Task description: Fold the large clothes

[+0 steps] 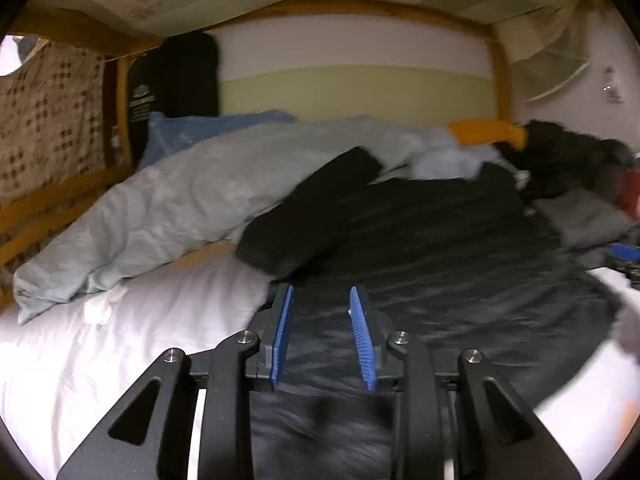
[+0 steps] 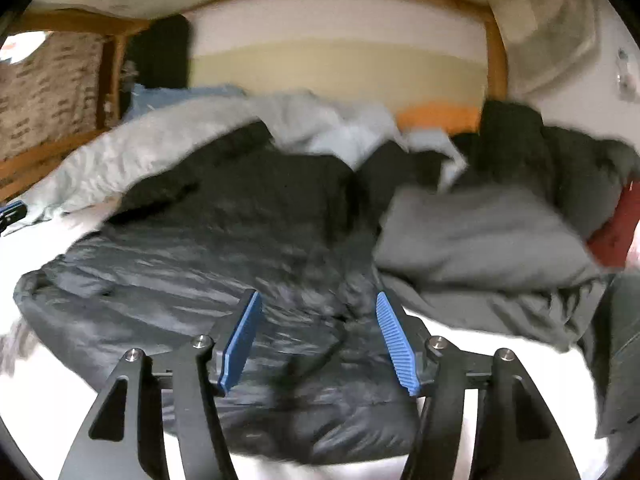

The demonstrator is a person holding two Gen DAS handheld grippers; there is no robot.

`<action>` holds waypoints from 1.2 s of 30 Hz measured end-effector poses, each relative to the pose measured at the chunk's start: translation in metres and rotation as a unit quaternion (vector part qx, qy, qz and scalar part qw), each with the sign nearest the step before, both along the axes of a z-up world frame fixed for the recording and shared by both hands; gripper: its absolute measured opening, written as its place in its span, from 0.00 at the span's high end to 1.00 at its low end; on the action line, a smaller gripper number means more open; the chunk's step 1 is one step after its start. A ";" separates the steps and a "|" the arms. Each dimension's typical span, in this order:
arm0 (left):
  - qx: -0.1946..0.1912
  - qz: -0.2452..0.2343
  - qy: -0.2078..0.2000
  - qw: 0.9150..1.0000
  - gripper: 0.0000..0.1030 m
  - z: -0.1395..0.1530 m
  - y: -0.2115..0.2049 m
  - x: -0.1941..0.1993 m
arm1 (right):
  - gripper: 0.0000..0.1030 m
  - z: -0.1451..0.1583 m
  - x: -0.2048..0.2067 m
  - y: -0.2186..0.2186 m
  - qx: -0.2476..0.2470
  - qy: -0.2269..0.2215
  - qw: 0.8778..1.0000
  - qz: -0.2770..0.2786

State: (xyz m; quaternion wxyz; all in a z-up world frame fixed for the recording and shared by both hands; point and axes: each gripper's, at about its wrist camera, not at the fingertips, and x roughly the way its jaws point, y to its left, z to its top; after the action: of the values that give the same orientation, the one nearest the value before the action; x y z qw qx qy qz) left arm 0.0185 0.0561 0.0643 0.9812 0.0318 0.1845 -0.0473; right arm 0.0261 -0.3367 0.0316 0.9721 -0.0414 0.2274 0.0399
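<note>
A large dark quilted jacket lies spread flat on the white bed sheet. In the left wrist view one sleeve lies folded across its upper left part. My left gripper hovers over the jacket's near left part, open by a narrow gap with nothing between its blue pads. My right gripper hangs over the jacket's near right edge, open wider and empty. Both views are blurred.
A pale blue duvet is bunched along the left by the wooden bed rail. A grey garment, a dark clothes pile and something red lie at the right. An orange item sits by the headboard.
</note>
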 end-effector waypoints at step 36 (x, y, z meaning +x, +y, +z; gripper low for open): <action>0.101 -0.083 0.099 0.986 0.48 -0.059 -0.099 -0.048 | 0.13 -0.043 -0.039 0.096 -0.091 0.061 0.990 0.084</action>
State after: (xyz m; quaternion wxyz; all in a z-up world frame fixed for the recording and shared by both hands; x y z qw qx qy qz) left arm -0.0294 -0.0430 0.0051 0.9424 0.1408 0.2814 -0.1130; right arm -0.0124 -0.2406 -0.0112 0.9418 -0.1461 0.2848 0.1029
